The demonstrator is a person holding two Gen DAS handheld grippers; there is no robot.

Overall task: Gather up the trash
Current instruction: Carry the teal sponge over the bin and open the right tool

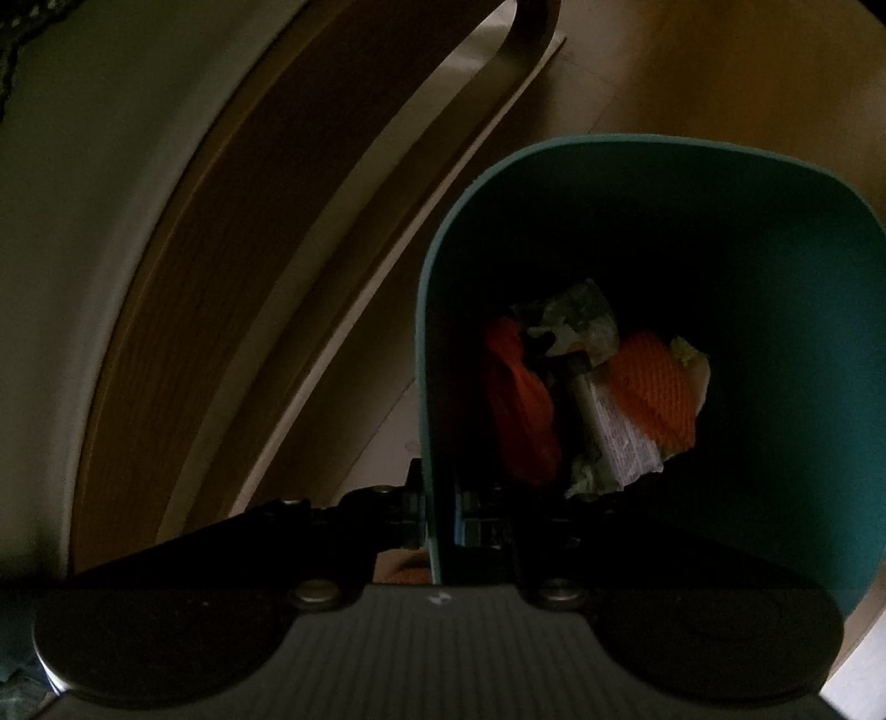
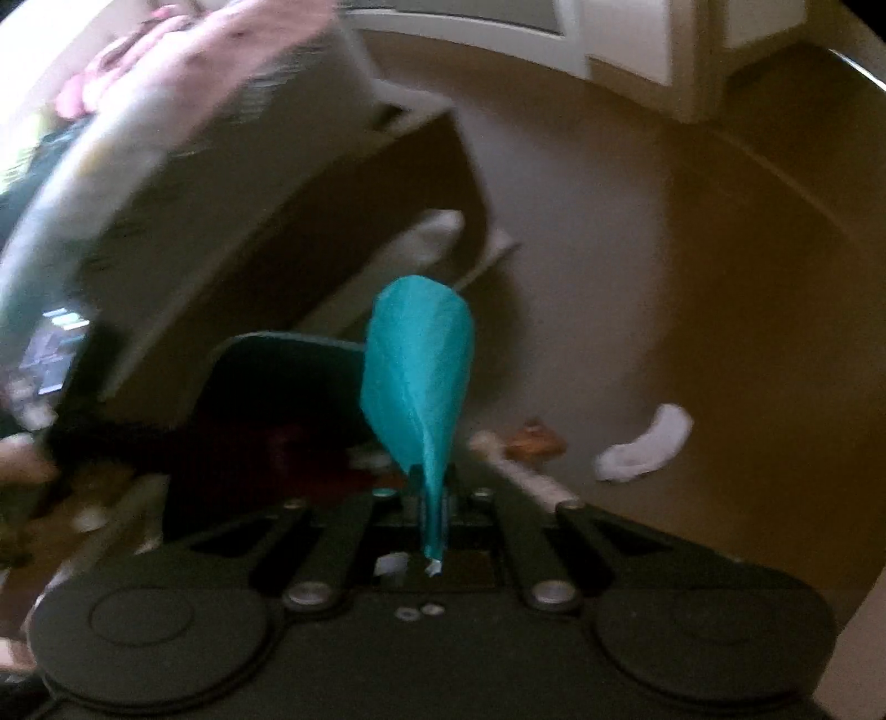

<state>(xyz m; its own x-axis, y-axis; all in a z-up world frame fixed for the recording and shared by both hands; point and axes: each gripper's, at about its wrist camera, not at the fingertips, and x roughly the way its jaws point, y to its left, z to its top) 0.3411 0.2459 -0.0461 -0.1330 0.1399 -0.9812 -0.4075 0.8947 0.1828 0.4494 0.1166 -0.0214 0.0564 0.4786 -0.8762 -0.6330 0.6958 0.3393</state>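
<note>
— Biggest first? Tan floor (image 2: pixel 692 288), spread across the right wrist view. White trim (image 2: pixel 637 50) at its far edge. On the left, a grey couch (image 2: pixel 183 166), blurred, with something pink (image 2: pixel 183 50) piled on top.

— And in the left wrist view? Dim. Curved wooden furniture leg (image 1: pixel 183 310) arching up the left side, above a pale floor (image 1: pixel 692 72).

— Then the bin? Teal bin (image 1: pixel 803 332), seen from above its mouth, standing on the floor right of the wooden leg. Also visible in the right wrist view, dark inside, low and left of centre (image 2: pixel 288 343).

— Held? Yes. Left gripper (image 1: pixel 440 515) clamped on the near wall of the bin, one finger outside and one inside.

— Inside the bin? Trash at the bottom: two orange pieces (image 1: pixel 518 410), a crumpled greenish wrapper (image 1: pixel 576 315) between and above them, and a white printed wrapper (image 1: pixel 620 437) lying across the middle.

— Right side? Right gripper (image 2: pixel 434 520) pinched tight on a teal sheet (image 2: pixel 415 376), standing up from the fingers, narrow at the grip and widening above, just right of the bin opening.

— Anything loose on the floor? A white sock-like piece (image 2: pixel 645 443) well to the right of the gripper. Nearer in, a small brown scrap (image 2: pixel 534 440) and a pale stick-like item (image 2: pixel 520 471), too blurred to name. Another white piece (image 2: pixel 432 238) farther back by the couch base.
</note>
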